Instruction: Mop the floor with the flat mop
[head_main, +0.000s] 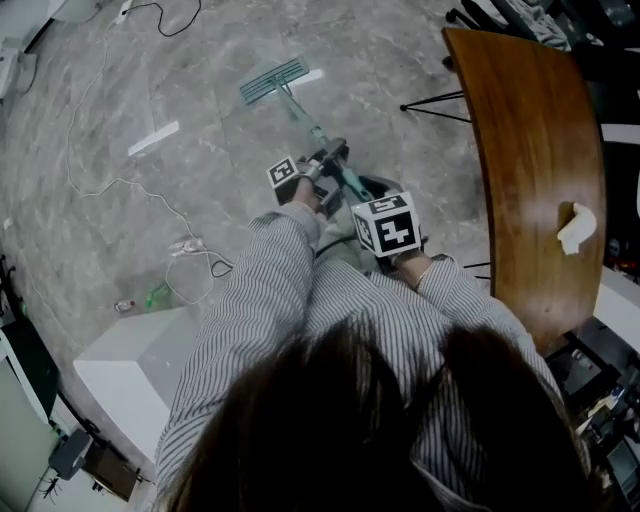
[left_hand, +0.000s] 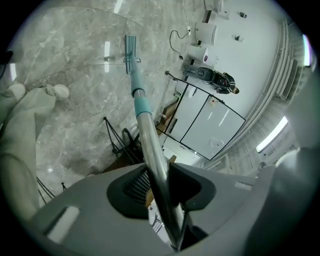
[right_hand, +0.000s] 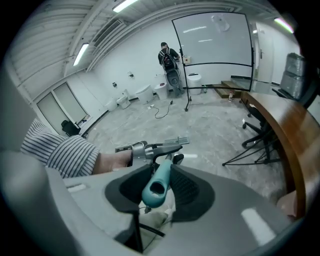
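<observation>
A white cable (head_main: 100, 185) trails over the grey marble floor (head_main: 200, 60) at the left. The flat mop's head (head_main: 275, 80) lies flat on the floor well ahead of the person. Its pole (head_main: 318, 135) slopes back to both tools.

The left gripper (left_hand: 159, 190) is pressed onto the bare metal part of the pole, below the teal collar (left_hand: 142, 105). The right gripper (right_hand: 159, 182) pinches the teal grip (right_hand: 162, 170) at the pole's top end. To the right curves a wooden table (head_main: 540, 150) with a crumpled white tissue (head_main: 575, 228) on it, and black tripod legs (head_main: 435, 100) stand beside it.

This looks like a mopping stroke in hand, the head down and both tools on the pole. The next move probably calls for pushing or drawing the pole along its line with the head kept flat. Both clamps need to stay firm, since the smooth metal could slip or twist. The cable on one side and the tripod legs on the other need steering round.

Only the head view shows the cable and the mop's place between the two hazards. The left gripper view looks straight down the pole to the head. The right gripper view alone shows the open grip end, the striped sleeve (right_hand: 65, 152) and a distant person (right_hand: 167, 57) by a white partition (right_hand: 215, 37).
</observation>
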